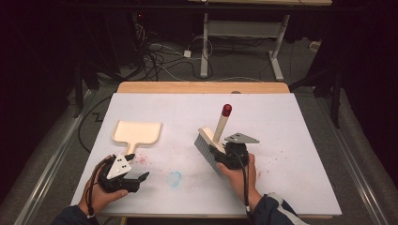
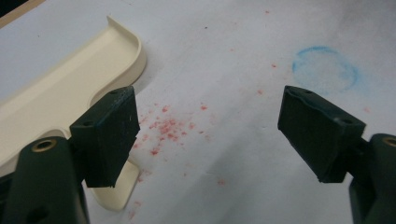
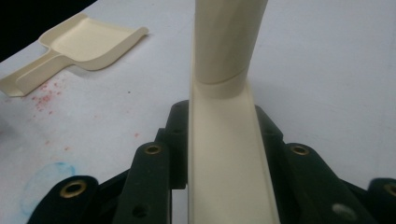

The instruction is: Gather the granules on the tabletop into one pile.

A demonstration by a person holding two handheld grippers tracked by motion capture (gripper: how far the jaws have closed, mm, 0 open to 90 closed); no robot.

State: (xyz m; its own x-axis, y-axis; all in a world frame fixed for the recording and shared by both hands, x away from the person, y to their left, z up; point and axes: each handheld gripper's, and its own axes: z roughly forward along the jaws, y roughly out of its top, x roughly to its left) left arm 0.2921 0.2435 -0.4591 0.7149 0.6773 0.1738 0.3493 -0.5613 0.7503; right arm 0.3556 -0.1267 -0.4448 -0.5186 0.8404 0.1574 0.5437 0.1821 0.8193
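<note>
Cream dustpan (image 1: 137, 132), empty, beside red crumbs (image 2: 166, 126)

Dustpan (image 1: 137, 132) lies on the table (image 1: 300, 140), left of centre, handle toward the near edge. Left gripper (image 1: 136, 171) sits just near of that handle. Crumbs (image 2: 166, 128) lie right of the handle; a ring mark (image 1: 174, 178) lies nearer. Brush (image 1: 213, 138) stands right of centre, in the right gripper (image 1: 224, 157).

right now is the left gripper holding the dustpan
No, the left gripper is open over pink crumbs, the dustpan beside it.
</note>
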